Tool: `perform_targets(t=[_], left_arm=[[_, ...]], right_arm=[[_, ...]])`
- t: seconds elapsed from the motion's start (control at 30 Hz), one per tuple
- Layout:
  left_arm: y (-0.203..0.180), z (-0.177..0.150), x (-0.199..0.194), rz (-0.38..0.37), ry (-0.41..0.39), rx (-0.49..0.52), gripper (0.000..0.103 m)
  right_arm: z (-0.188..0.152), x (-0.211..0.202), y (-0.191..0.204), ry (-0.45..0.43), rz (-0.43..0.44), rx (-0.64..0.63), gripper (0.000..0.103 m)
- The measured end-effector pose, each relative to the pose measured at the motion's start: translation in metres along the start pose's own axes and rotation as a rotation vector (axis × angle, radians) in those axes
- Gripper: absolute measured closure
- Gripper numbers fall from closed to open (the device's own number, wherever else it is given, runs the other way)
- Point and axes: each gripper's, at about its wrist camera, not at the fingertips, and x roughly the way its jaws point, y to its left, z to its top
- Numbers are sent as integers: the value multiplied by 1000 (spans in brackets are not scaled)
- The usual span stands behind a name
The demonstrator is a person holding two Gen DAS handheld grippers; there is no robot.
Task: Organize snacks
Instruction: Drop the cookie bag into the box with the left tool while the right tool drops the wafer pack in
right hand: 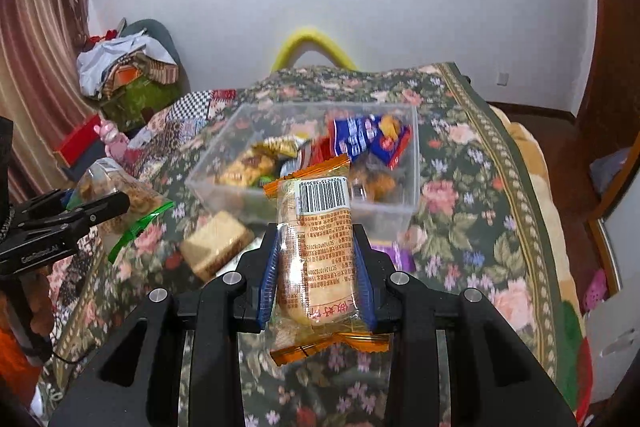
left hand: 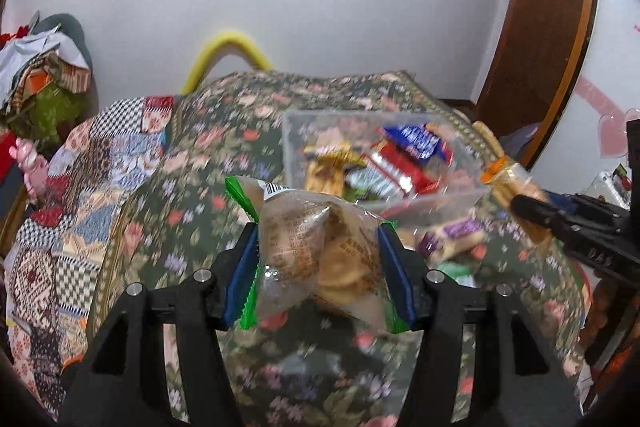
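Observation:
My left gripper (left hand: 318,267) is shut on a clear green-edged cracker pack (left hand: 320,251), held above the floral cloth, left of and nearer than the clear plastic box (left hand: 292,139). The box holds several wrapped snacks (left hand: 404,151). My right gripper (right hand: 316,283) is shut on an orange-edged biscuit pack (right hand: 316,251), held just in front of the box (right hand: 224,163). The right gripper also shows in the left wrist view (left hand: 532,207) with its orange pack (left hand: 508,179). The left gripper shows in the right wrist view (right hand: 116,205) with the green pack (right hand: 120,195).
A wafer pack (right hand: 216,243) and a purple-wrapped snack (left hand: 452,239) lie on the floral cloth (right hand: 472,211) in front of the box. A patchwork cloth (left hand: 80,211) lies at left. A pile of clothes (right hand: 124,71) and a yellow hoop (right hand: 312,43) stand behind.

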Motion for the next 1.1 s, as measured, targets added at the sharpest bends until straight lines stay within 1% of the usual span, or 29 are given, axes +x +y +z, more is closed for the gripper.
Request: perform_targets(t=[0.17,0.3,0.57,0.73,0.9,1.1], left_arm=[[-11,18,11,-9,-22,18,45],[-16,31,27,-8,-27,28,45],[-21,49,67,-18,4,21,45],[-24,62,91,-11,12,27,45],[-22,73,116,-1,28,11,45],[-16,77,142,9,55,-6,45]], right_arm=[[15,10,1,-21,0,-17,72],[26,20,-2,-31,4,-20,72],[51,52,-5,-29,21,-11,72],[64,76,-3,-11,6,-32,72],[73,94,-4,5,3,-53,72],[83,112,0,24,1,-90,72]])
